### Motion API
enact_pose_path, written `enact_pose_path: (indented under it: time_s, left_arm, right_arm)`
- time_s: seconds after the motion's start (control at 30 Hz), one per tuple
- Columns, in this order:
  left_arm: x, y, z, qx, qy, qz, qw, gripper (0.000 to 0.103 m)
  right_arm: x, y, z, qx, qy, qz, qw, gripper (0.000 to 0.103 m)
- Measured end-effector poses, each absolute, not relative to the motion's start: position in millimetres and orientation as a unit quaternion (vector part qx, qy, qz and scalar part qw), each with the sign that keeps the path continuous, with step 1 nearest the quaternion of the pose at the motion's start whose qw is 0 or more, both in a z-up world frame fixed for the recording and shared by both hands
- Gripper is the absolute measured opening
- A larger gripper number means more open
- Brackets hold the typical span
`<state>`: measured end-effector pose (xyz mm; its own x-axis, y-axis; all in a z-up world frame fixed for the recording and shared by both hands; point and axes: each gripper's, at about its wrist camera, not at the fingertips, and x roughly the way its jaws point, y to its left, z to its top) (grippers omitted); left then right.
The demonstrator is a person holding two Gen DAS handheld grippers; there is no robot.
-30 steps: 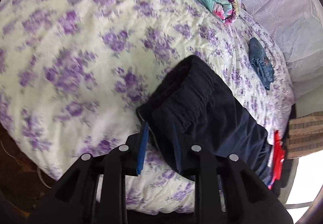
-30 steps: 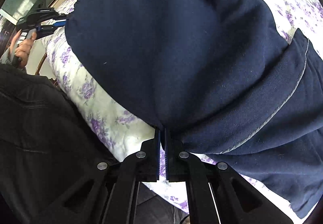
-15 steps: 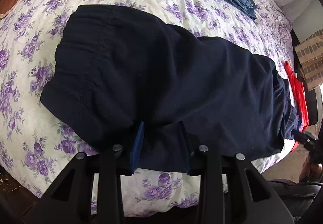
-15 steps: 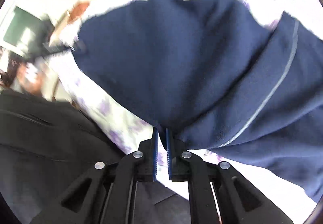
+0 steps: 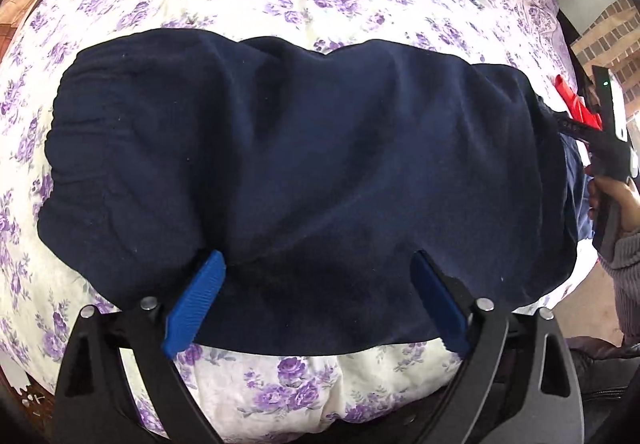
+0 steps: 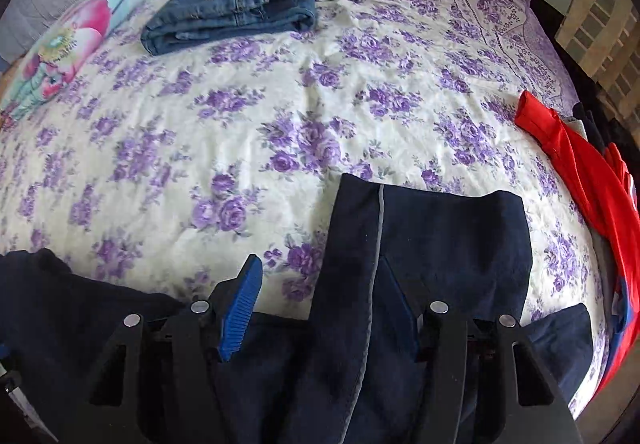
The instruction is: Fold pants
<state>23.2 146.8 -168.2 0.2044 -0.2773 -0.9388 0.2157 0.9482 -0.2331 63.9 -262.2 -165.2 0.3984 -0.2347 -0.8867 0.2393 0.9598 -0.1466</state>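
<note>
Pants [image 5: 312, 164]: dark navy, with a thin grey stripe [image 6: 380, 228] along one leg. Bedspread [image 6: 280, 92]: cream with a purple rose print. Folded jeans [image 6: 232, 10]: mid-blue denim with a small tan patch. Rolled blanket [image 6: 68, 48]: turquoise with pink flowers. Garment [image 6: 576, 164] at the bed's edge: bright red. Gripper pads [image 5: 196, 300]: blue, on black frames.

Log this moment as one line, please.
step: fold laid | navy pants: flat on bed | both jaws: just opened, released

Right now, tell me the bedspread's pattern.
The bedspread is cream with purple flowers, clearest in the right wrist view.
</note>
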Motion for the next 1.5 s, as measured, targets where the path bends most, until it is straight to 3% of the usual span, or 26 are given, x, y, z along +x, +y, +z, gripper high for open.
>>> enact_pose_path:
  time_s: [0.1,0.2,0.3,0.5,0.73,0.83,0.9,0.97,1.03,1.17,1.3,1.4,1.5]
  left_arm:
    - [27,150,-169,-0.035,0.613,-0.167,0.772,0.095]
    - [28,147,-172,-0.032,0.616,-0.171,0.768,0.098]
    - [30,143,-173,-0.021,0.623,-0.172,0.763,0.098]
    - [32,138,-174,-0.004,0.632,-0.172,0.756,0.098]
    - [39,121,-178,0.034,0.641,-0.164,0.749,0.098]
    - [40,112,-180,0.052,0.640,-0.154,0.751,0.099]
    - [40,106,-181,0.060,0.639,-0.145,0.753,0.099]
    - [41,103,-181,0.062,0.637,-0.140,0.755,0.099]
    - [41,104,-179,0.052,0.637,-0.139,0.757,0.099]
    - [43,113,-178,0.006,0.637,-0.137,0.759,0.099]
    - [45,113,-178,0.003,0.636,-0.135,0.759,0.099]
    - [41,115,-176,-0.002,0.634,-0.134,0.762,0.099]
    - [37,122,-170,-0.023,0.629,-0.131,0.766,0.098]
  right_arm:
    - [59,-264,-176,-0.014,0.534,-0.156,0.831,0.052]
    - [54,-275,-178,0.000,0.526,-0.152,0.837,0.019]
    - [35,-294,-154,0.070,0.479,-0.137,0.864,0.008]
    - [-98,-395,-102,0.335,0.303,-0.149,0.879,0.006]
    - [-215,-452,-206,0.593,0.254,-0.184,0.742,0.007]
    - [-206,-448,-195,0.571,0.251,-0.167,0.763,0.013]
    - [-197,-450,-191,0.563,0.258,-0.166,0.768,0.038]
    - [-187,-451,-191,0.545,0.272,-0.167,0.775,0.037]
    - [-188,-450,-188,0.534,0.273,-0.174,0.781,0.013]
    - [-207,-439,-154,0.488,0.253,-0.168,0.818,0.011]
    - [-227,-462,-211,0.538,0.309,-0.197,0.759,0.008]
    - [-232,-459,-190,0.514,0.297,-0.200,0.780,0.014]
    - [-228,-458,-158,0.460,0.284,-0.240,0.807,0.014]
